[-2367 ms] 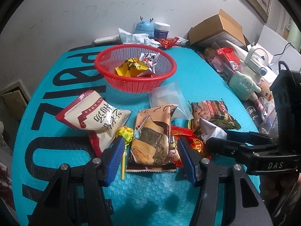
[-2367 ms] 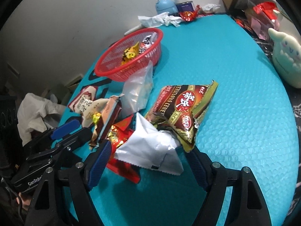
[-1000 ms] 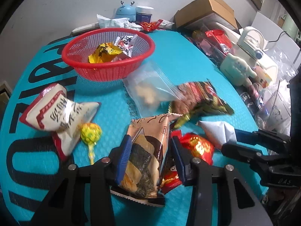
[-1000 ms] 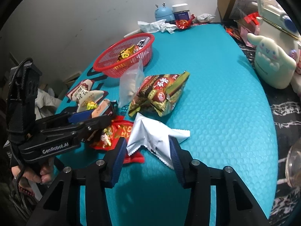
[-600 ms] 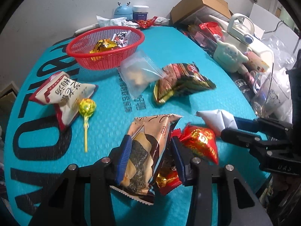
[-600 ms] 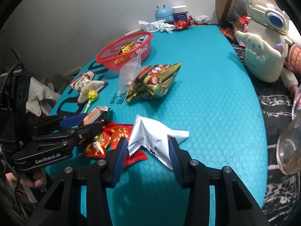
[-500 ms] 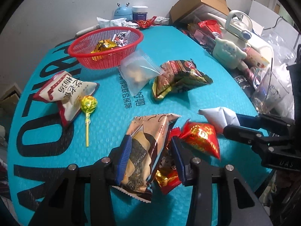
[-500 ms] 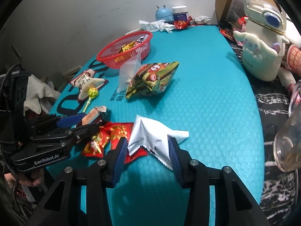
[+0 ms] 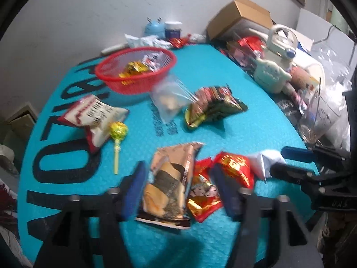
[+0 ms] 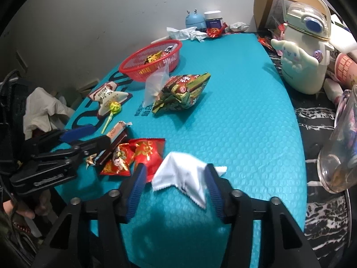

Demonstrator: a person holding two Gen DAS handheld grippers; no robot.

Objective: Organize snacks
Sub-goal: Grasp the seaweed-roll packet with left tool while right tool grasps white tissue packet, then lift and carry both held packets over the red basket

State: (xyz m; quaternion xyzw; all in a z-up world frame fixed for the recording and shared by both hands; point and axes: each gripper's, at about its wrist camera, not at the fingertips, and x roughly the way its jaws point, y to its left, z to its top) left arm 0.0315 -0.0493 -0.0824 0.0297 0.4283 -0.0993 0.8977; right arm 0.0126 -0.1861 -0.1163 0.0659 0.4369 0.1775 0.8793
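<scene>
While its jaws are opening, the left gripper point(image 9: 176, 187) is seen at the bottom centre of the left wrist view with a tan and brown seaweed-snack packet point(image 9: 168, 183) lying between the spreading blue pads, seemingly released onto the teal bubble-textured mat point(image 9: 223, 71). Likewise the right gripper point(image 10: 174, 185), low in the right wrist view, is parting around a crumpled white foil pouch point(image 10: 181, 177), which is no longer pinched. Just beside these, two red foil sachets point(image 10: 136, 156) are gathered, probably as a sorted cluster. Further up the frame a green and red crisp bag point(image 10: 183, 91) and a clear zip bag point(image 10: 155, 84) lie touching. The red mesh plastic basket point(image 10: 142, 67), upper left, already holds a few sweets.
</scene>
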